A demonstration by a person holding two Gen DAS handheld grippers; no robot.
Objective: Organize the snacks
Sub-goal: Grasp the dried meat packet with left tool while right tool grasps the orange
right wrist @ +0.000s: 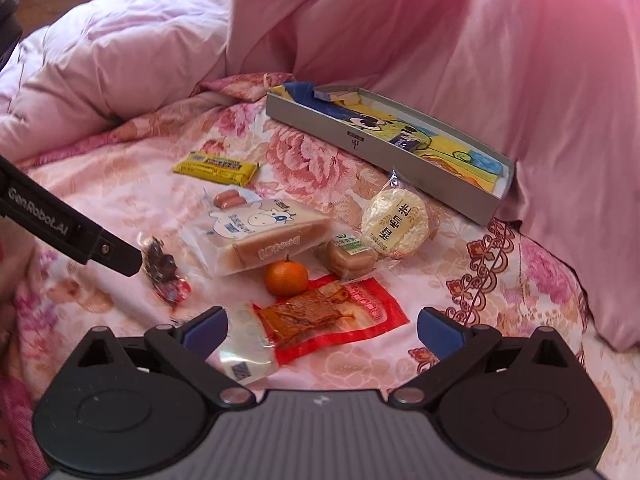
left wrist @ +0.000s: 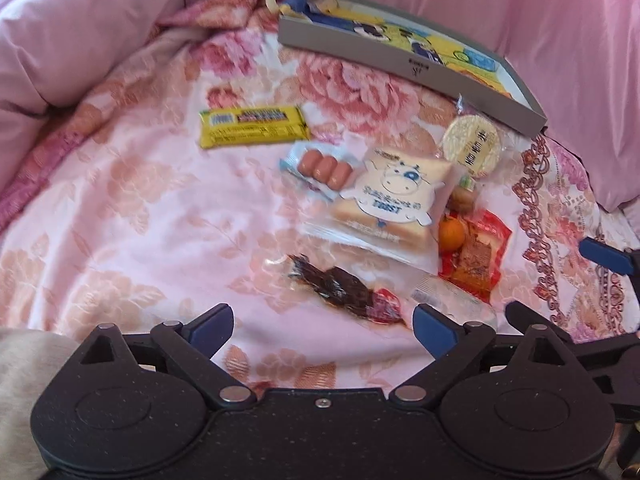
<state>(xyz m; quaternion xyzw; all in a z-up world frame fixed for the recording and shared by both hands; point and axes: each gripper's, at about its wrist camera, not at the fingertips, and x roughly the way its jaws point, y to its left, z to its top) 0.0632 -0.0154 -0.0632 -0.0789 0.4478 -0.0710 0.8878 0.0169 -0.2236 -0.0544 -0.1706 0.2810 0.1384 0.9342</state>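
While tilted downward, left gripper (left wrist: 323,322), fingers (left wrist: 434,326) spread

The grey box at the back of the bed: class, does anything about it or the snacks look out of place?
Yes. The grey box holds no snacks yet. Everything, such as the yellow bar, toast pack, orange and rice cake, lies loose on the floral bedspread, some overlapping. Nothing looks spilled or torn.

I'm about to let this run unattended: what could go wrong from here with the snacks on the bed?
1. The tangerine sits loose on the soft floral bedspread; a nudge could roll it away.
2. The toast pack overlaps the mini sausage pack, so grabbing one may drag the other.
3. The clear dark-snack wrapper lies flat before the open left gripper; fingers might pinch fabric.
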